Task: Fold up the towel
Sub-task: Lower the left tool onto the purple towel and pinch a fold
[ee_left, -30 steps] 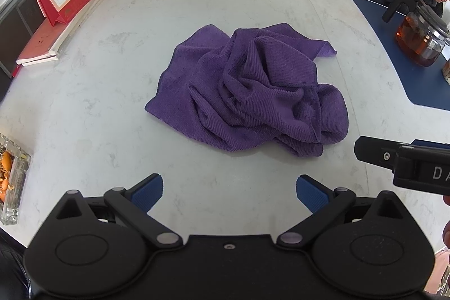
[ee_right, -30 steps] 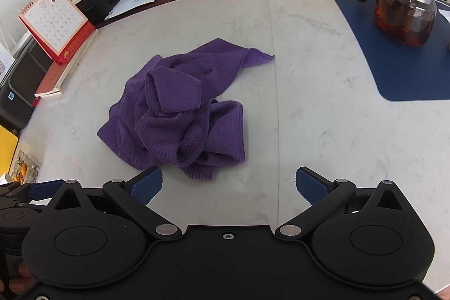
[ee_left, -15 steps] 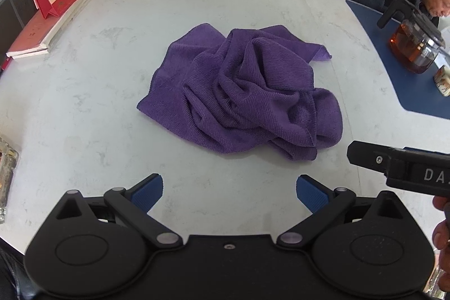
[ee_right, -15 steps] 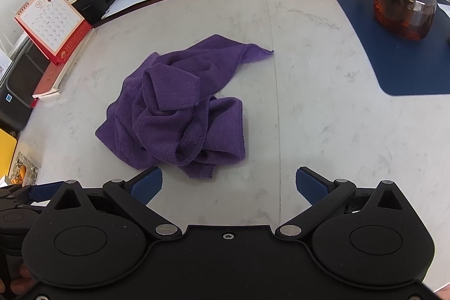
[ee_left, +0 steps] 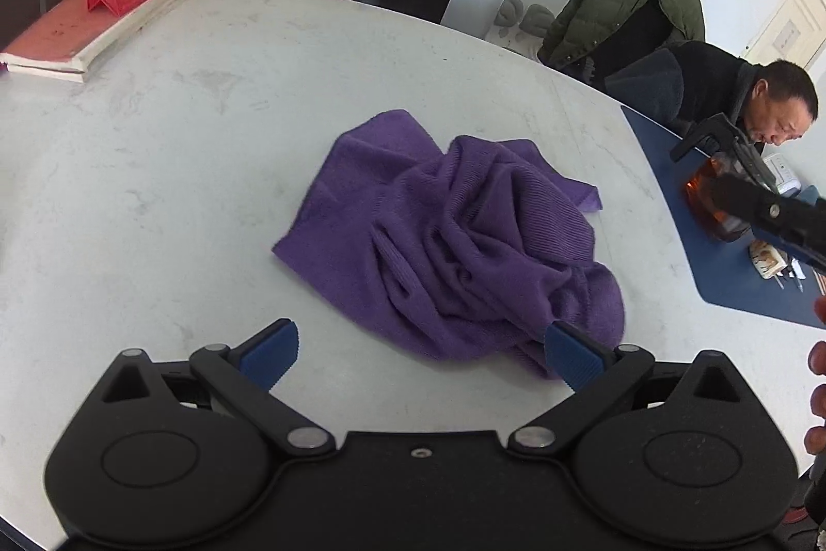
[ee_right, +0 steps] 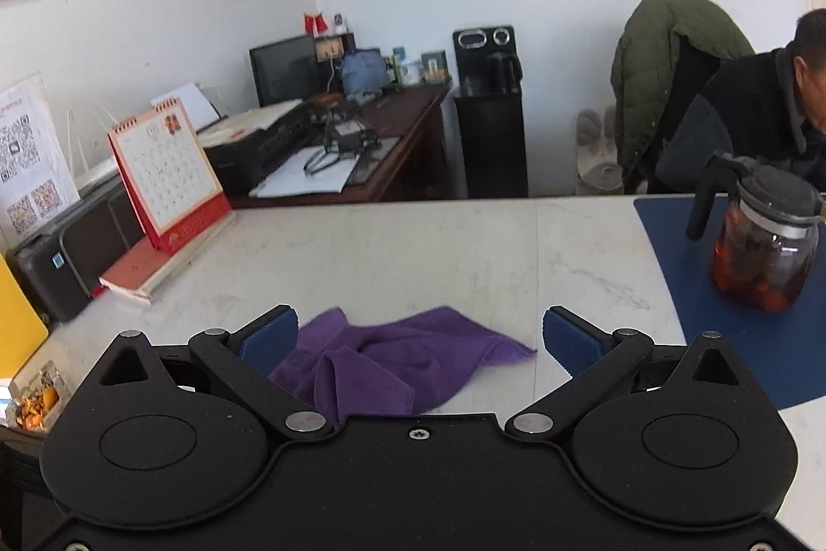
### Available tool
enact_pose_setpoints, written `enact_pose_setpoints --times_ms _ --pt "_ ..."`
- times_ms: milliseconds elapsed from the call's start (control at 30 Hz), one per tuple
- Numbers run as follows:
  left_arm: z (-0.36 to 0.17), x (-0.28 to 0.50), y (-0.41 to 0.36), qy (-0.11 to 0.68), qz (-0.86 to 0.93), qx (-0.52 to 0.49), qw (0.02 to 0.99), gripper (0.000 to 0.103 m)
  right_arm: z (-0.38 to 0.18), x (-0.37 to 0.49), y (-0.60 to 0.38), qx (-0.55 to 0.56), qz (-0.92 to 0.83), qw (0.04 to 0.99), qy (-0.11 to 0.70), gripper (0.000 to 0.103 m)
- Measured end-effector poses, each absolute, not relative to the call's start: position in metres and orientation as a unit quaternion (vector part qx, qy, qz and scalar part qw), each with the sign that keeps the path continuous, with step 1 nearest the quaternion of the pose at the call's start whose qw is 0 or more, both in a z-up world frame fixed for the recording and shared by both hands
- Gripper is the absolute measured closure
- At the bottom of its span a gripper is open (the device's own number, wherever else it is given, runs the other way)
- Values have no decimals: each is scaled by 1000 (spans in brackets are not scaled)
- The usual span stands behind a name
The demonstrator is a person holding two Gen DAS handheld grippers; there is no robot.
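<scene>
A crumpled purple towel [ee_left: 454,236] lies bunched on the white marble table [ee_left: 155,169]. My left gripper [ee_left: 421,352] is open at the towel's near edge, its right blue pad [ee_left: 570,355] just over the cloth, nothing between the pads. In the right wrist view the same towel [ee_right: 408,360] shows low between the fingers of my right gripper [ee_right: 418,339], which is open and tilted up toward the room. Part of the right gripper [ee_left: 769,210] appears at the right edge of the left wrist view.
A glass teapot [ee_right: 759,241] stands on a blue mat [ee_right: 686,262] at the right, with a seated person [ee_left: 723,96] behind it. A red desk calendar [ee_right: 165,184] on books sits at the far left. An ashtray [ee_right: 36,396] lies near the left edge.
Both grippers moved forward and lower toward the towel and tilted up; the left one shifted left so the towel sits right of centre. The towel has not moved.
</scene>
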State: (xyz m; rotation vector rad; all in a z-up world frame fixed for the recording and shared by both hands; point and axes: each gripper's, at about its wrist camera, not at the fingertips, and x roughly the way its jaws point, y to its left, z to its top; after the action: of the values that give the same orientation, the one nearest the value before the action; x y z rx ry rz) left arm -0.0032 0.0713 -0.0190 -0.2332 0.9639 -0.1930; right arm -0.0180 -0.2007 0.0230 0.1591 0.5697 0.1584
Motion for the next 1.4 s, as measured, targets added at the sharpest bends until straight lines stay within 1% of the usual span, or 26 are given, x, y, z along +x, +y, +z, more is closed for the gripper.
enact_pose_setpoints --times_ms 133,267,467,667,733,833,1000,1100,1267,1400 --pt "-26 16 87 461 -84 -93 878 1 2 0 -199 81 49 931 352 0" --pt "-29 35 96 445 -66 -69 890 1 -5 12 -194 61 55 920 383 0" --pt "-32 60 96 452 -75 -63 886 1 -11 32 -180 -7 117 912 393 0" --pt "-31 74 90 455 -62 -87 884 1 -18 54 -165 -73 177 897 399 0" --pt "-29 79 87 453 -63 -94 885 1 -53 48 -151 -82 204 888 404 0" --pt "-24 90 81 450 -74 -86 886 1 -54 60 -155 -70 230 885 399 0" --pt "-25 117 60 458 -93 -23 884 2 -54 76 -171 -36 282 875 392 0" --pt "-34 122 56 475 -100 -3 874 6 -54 81 -173 -46 322 866 380 0" --pt "-46 115 62 497 -118 10 859 6 -54 89 -176 -63 388 846 360 0" --pt "-52 111 66 506 -136 13 851 8 -59 96 -170 -77 421 825 370 0"
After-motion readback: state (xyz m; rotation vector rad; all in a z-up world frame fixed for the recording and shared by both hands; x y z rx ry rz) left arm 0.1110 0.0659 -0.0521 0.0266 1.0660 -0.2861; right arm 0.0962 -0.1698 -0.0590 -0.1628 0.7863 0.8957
